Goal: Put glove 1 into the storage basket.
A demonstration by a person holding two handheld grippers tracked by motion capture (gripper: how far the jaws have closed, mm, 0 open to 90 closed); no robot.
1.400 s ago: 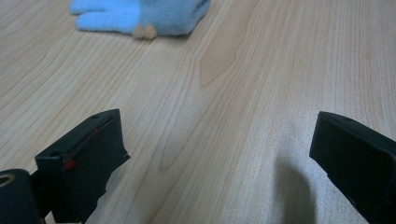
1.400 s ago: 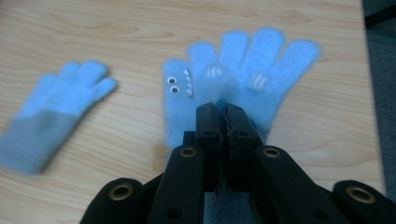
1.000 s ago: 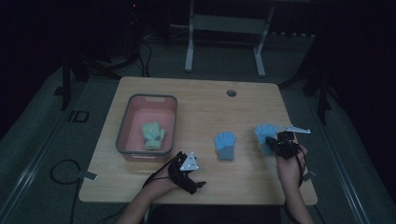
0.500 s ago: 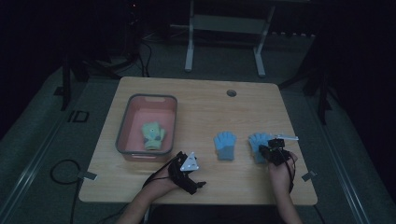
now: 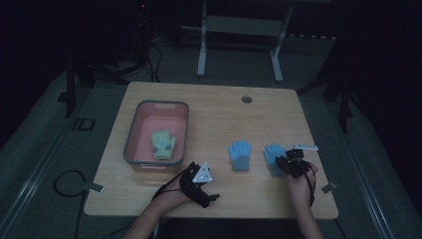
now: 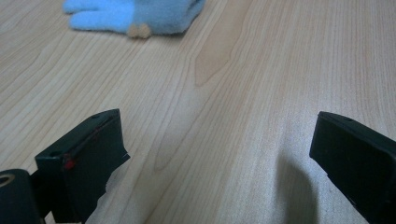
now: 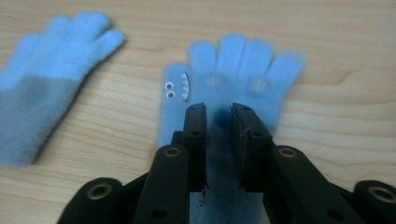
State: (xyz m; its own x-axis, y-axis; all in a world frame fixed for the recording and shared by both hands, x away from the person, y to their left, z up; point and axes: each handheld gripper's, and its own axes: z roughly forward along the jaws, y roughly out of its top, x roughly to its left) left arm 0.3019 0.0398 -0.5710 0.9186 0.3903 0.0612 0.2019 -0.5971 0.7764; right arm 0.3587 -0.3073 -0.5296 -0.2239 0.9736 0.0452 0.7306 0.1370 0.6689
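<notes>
Two light blue gloves lie side by side on the wooden table [image 5: 209, 114]. The right-hand blue glove [image 5: 272, 152] [image 7: 238, 60] has a small face on its thumb and lies flat, fingers pointing away. My right gripper [image 5: 287, 162] [image 7: 218, 109] hovers over its cuff; its jaws have just been opening and stand a narrow gap apart, with glove fabric below them and the pads not pressing. The other blue glove [image 5: 240, 155] [image 7: 51, 70] [image 6: 135, 14] rests to its left. My left gripper [image 5: 206, 181] [image 6: 219, 154] stands wide open with only bare table between its jaws.
A pink bin with a grey rim [image 5: 130, 144] sits at the table's left and holds a green glove [image 5: 163, 144]. A round cable hole [image 5: 246, 99] marks the far side. A white-and-dark metal frame [image 5: 239, 30] stands on the floor beyond.
My right gripper came left and down with the blue glove, which now lies flat beside the other glove. Its jaws have parted a little. The left gripper stayed put.
</notes>
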